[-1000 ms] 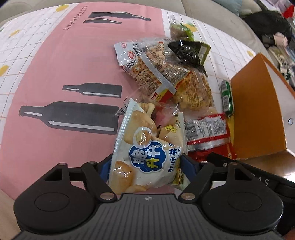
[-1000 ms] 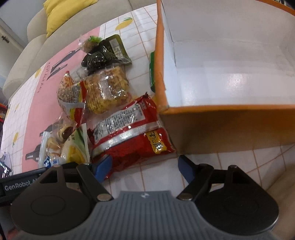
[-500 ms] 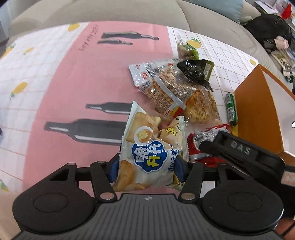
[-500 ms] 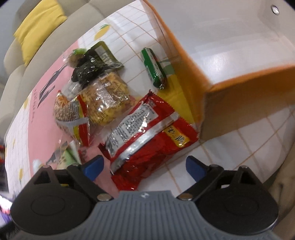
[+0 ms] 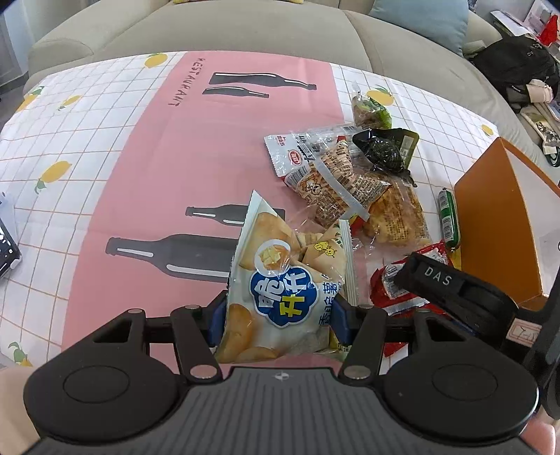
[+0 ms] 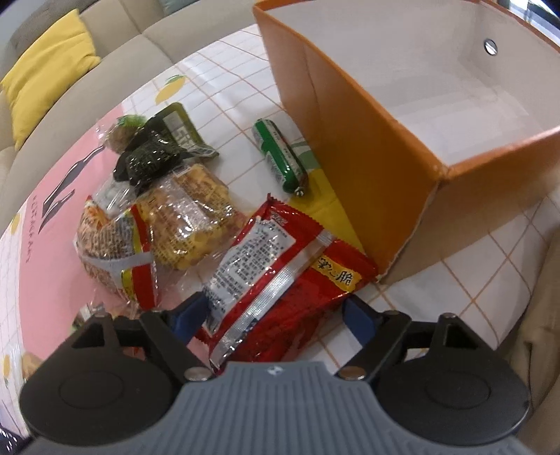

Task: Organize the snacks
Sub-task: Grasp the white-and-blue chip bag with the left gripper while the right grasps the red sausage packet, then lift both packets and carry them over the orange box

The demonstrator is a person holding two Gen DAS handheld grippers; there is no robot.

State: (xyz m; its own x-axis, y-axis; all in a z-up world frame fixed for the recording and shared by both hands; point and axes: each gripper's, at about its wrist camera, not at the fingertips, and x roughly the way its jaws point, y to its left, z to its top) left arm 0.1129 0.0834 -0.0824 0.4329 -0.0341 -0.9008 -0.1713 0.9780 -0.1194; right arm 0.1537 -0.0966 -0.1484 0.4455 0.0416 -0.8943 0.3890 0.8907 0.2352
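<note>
My left gripper (image 5: 278, 316) is shut on a white and blue chip bag (image 5: 283, 276) and holds it lifted above the pink tablecloth. My right gripper (image 6: 276, 311) is open, its blue pads on either side of a red snack packet (image 6: 280, 276) that lies beside the orange box (image 6: 367, 147). The right gripper's body also shows in the left wrist view (image 5: 455, 290), over the red packet (image 5: 388, 283). The box is open and its white inside is empty. It also shows in the left wrist view (image 5: 497, 224).
A pile of snacks lies left of the box: a clear bag of yellow crackers (image 6: 189, 217), a red-striped noodle-snack bag (image 6: 115, 252), a dark packet (image 6: 154, 157), a green sausage (image 6: 280, 154). A sofa (image 5: 245, 28) runs behind the table. A phone (image 5: 7, 245) lies at the left edge.
My left gripper has risen and pulled back with the chip bag. My right gripper has moved forward, so that its open fingers now straddle the red packet.
</note>
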